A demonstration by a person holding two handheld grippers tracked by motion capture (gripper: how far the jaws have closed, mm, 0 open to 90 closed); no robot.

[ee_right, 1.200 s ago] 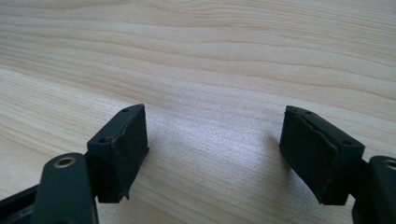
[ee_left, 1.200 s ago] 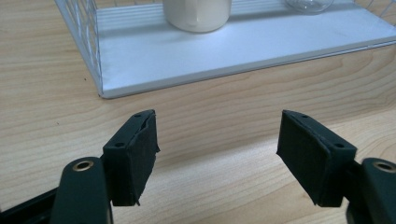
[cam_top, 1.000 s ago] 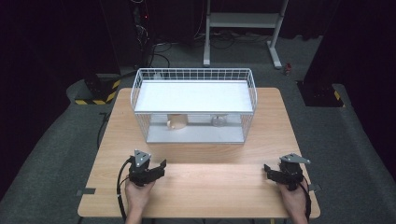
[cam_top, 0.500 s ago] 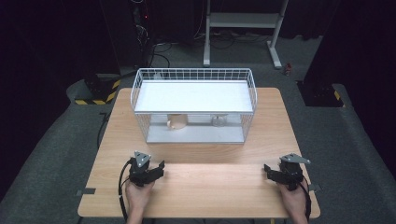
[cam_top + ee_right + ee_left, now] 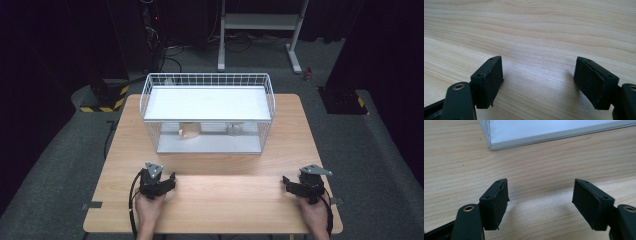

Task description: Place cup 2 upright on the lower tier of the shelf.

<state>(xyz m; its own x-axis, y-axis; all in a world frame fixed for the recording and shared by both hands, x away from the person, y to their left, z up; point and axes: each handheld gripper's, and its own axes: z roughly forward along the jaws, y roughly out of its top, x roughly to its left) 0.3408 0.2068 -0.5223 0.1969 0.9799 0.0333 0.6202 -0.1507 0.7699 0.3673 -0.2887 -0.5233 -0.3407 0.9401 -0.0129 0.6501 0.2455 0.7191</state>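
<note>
— What is seen at the left gripper (image 5: 169, 178)?

— Two blocky black jaws are shown spread apart in the left gripper view, each faced with a matte, slightly frayed pad (image 5: 499, 202); nothing is pinched between them, and bare wood is seen in the gap. The gripper is held low over the near left part of the table (image 5: 215, 200), with a grey three-cornered plate on top and a black cable trailing back beside the hand.

— And the right gripper (image 5: 288, 183)?

— The same build is seen there. Its jaws are also held spread and empty above the near right part of the table, and pale wood grain in long wavy bands is shown in the right gripper view between the pads (image 5: 590, 80).

— What is nearest to them?

— A white wire basket (image 5: 150, 90) of thin gridded rods, rectangular, is set at the far middle of the table, well apart from both grippers. A flat, smooth white shelf (image 5: 207, 102) is carried in its upper part. Beneath it, a small tan rounded object (image 5: 190, 131) and a small clear, glassy object (image 5: 234, 129) are seen side by side; more cannot be told. A smooth grey-white corner (image 5: 496, 143) of the basket's base is caught in the left gripper view.
</note>
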